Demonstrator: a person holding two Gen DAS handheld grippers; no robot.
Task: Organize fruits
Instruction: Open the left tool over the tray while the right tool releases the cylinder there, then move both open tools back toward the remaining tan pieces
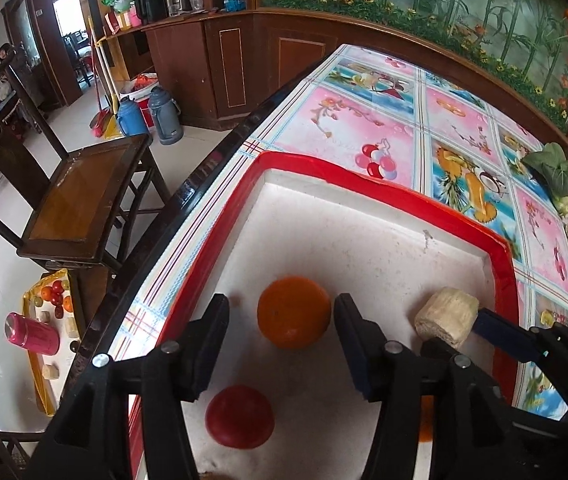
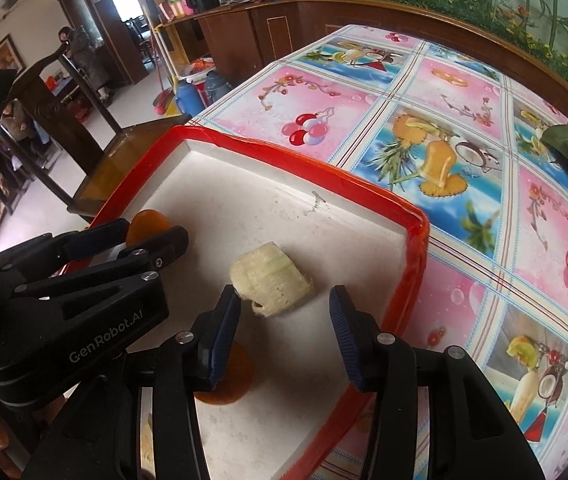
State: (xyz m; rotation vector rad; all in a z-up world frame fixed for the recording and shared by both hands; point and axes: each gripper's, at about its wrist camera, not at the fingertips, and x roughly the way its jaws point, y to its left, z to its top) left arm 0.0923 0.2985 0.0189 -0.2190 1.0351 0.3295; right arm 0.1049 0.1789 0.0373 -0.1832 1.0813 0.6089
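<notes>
A white tray with a red rim (image 1: 368, 184) lies on the table; it also shows in the right wrist view (image 2: 416, 232). In it lie an orange (image 1: 294, 312), a red fruit (image 1: 240, 416) and a pale fibrous chunk (image 1: 446, 316). My left gripper (image 1: 282, 320) is open, its jaws on either side of the orange, apart from it. My right gripper (image 2: 284, 312) is open around the pale chunk (image 2: 270, 290), which rests on the tray floor. A second orange (image 2: 228, 376) lies partly hidden under the right gripper's left finger. The left gripper (image 2: 156, 240) shows at the left of the right wrist view.
The table carries a pink and blue fruit-print cloth (image 1: 364, 128). A leafy green vegetable (image 1: 556, 172) lies at its far right, with small items beside it. A wooden chair (image 1: 80, 200) stands left of the table. A yellow tray with fruit (image 1: 52, 300) and a pink cup (image 1: 32, 334) sit lower left.
</notes>
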